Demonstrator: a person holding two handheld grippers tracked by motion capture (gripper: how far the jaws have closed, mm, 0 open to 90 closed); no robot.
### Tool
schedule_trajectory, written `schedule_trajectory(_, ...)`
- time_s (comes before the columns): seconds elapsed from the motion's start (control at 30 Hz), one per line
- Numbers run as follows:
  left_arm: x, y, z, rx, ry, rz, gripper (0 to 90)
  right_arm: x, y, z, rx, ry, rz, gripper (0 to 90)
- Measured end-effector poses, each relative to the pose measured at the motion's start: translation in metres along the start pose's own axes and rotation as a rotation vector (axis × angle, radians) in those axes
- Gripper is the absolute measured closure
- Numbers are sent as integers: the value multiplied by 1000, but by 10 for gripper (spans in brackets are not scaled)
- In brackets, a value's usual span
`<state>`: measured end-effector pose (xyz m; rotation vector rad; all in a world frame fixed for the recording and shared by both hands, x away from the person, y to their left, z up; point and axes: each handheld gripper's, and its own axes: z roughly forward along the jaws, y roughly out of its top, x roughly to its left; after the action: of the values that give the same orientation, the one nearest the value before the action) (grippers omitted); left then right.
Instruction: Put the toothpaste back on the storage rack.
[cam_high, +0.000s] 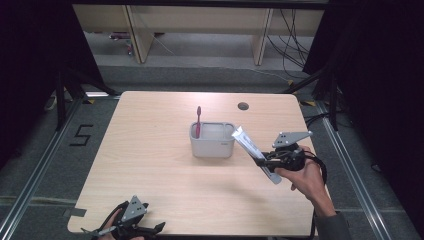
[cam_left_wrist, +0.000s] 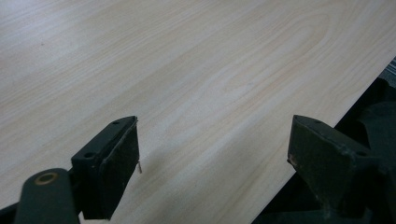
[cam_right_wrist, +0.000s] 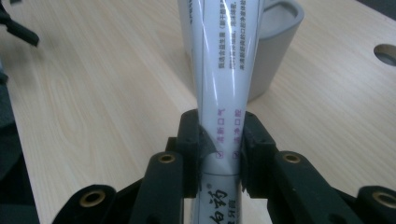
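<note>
Tube (cam_high: 254, 151) clamped in right claw (cam_high: 261, 161), pads pressing its lower part from both sides; jaws closed snugly around it in the right gripper view, tube (cam_right_wrist: 219, 70) rising up the middle between them. White, with printed text, purple and black. Held aloft above the table (cam_high: 160, 165) at its right side, tilted, flat crimped end pointing up and left toward the grey holder (cam_high: 212, 140), opposite end sticking out below the claw near the hand (cam_high: 305, 176). Crimped end just beside the holder's right rim, not inside it as far as can be told.

Holder standing near mid-table, rectangular, rounded corners, pale inside. Toothbrush (cam_high: 198, 121), red, upright in the holder's left end, head uppermost. Same holder (cam_right_wrist: 275, 42) just behind the tube in the right gripper view. Round hole (cam_high: 243, 106) in the tabletop beyond, toward the far edge.

Left claw (cam_high: 131, 229) low at the near edge, left of centre, well apart from holder and tube. Jaws spread wide in the left gripper view, left claw (cam_left_wrist: 212, 154) with bare wood grain between the pads, nothing gripped.
</note>
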<state>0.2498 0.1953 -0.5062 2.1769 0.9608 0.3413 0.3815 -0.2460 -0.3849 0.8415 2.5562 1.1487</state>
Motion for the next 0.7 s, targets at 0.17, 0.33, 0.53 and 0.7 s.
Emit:
schedule_trajectory(0.17, 0, 0, 0, 0, -2, 0, 160, -6, 9, 3, -89, -1, 23, 732)
schedule_trajectory(0.33, 0, 1, 0, -5, 3, -7, 160, -11, 21, 9, -167, -3, 50, 732)
schedule_trajectory(0.53, 0, 0, 0, -5, 1, -5, 160, -14, 36, 18, -242, -8, 68, 732)
schedule_trajectory(0.7, 2, 0, -1, -8, 6, -9, 159, -14, 49, 26, -301, 3, 83, 732)
